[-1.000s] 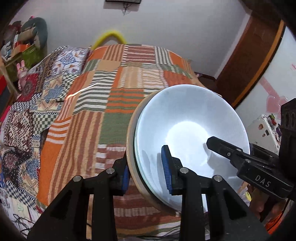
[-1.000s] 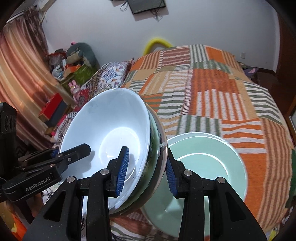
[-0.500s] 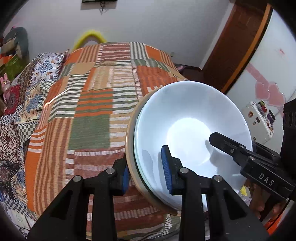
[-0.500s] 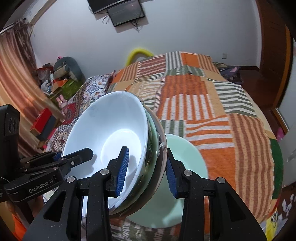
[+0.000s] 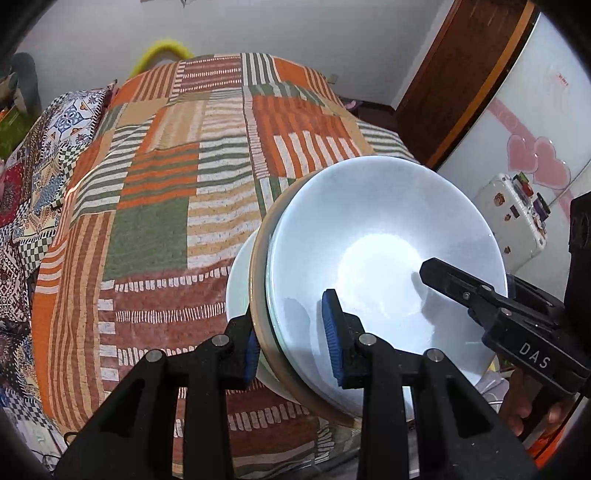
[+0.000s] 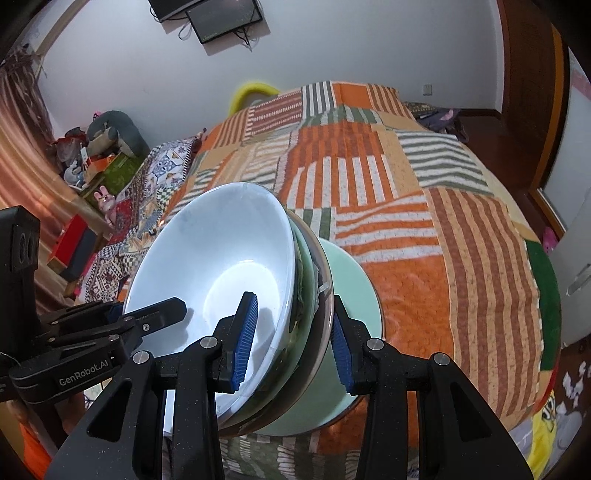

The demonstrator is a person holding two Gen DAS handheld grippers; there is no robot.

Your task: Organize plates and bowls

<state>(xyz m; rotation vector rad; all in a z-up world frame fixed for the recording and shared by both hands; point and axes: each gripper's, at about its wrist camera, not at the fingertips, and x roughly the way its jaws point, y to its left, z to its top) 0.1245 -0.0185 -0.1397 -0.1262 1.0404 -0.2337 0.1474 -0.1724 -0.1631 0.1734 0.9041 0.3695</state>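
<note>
A stack of nested bowls, white one point(image 5: 380, 254) on top, is held between both grippers above the bed. My left gripper point(image 5: 291, 341) is shut on the stack's left rim. My right gripper point(image 6: 291, 341) is shut on the right rim of the stack point(image 6: 221, 273); a steel bowl edge point(image 6: 325, 295) shows under the white one. A pale green plate point(image 6: 351, 295) lies on the quilt below the stack, and its rim also shows in the left wrist view point(image 5: 238, 280). Each gripper shows in the other's view.
The patchwork quilt point(image 5: 166, 184) covers the bed. A wooden door point(image 5: 461, 74) and a white fridge point(image 5: 535, 129) stand to the right. Cluttered shelves and toys point(image 6: 99, 147) are at the left. A screen point(image 6: 221, 18) hangs on the far wall.
Both grippers have moved the bowl stack toward the bed's near right side. It now sits more directly over the green plate. The grips have not changed.
</note>
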